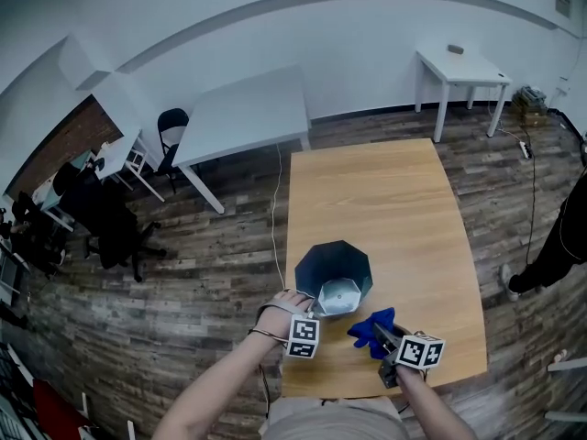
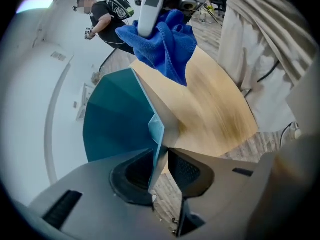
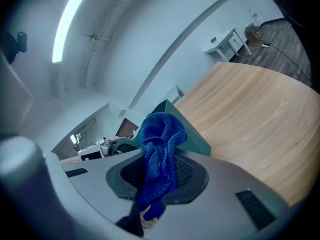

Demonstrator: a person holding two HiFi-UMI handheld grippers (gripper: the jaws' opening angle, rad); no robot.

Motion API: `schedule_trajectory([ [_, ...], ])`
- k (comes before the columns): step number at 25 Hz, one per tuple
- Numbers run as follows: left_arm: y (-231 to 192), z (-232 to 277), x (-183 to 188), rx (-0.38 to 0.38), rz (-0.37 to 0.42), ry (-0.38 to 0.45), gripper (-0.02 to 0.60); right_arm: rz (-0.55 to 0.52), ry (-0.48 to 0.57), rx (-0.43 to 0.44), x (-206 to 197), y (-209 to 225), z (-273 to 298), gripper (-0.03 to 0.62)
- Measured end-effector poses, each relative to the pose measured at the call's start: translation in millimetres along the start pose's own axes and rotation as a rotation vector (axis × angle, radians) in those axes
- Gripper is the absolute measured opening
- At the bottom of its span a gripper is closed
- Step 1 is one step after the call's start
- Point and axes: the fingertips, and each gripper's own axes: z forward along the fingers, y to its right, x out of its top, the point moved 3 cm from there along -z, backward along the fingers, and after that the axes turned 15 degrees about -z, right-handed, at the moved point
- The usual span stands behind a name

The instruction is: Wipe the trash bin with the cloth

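Pinches thin rim of teal faceted trash bin in left gripper, clamps bunched blue cloth in right gripper. Risks tipping it if wiping pressure beats that narrow hold.

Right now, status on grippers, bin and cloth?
Left gripper clamped on trash bin rim. Right gripper holding blue cloth, beside bin. Nothing in the way.

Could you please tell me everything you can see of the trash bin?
The bin is teal, with flat facets and a many-sided open rim. Its walls look thin and stiff, and its floor is pale and shiny. It looks empty and stands on the wooden table, near the person's edge. The left gripper is closed on its near rim wall. The blue cloth is beside it and appears clear of it.
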Motion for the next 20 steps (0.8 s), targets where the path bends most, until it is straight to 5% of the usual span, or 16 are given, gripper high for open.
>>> schedule_trajectory([
  [6, 14.0, -10.6, 13.3, -0.038, -0.04, -0.014, 0.071, 0.0, 0.023, 0.041, 7.8, -18.7, -8.6, 0.078],
  [20, 34.6, -25.2, 52.2, -0.107, -0.293, 0.048, 0.043, 0.1, 0.017, 0.099, 3.2, -32.0, 31.2, 0.078],
])
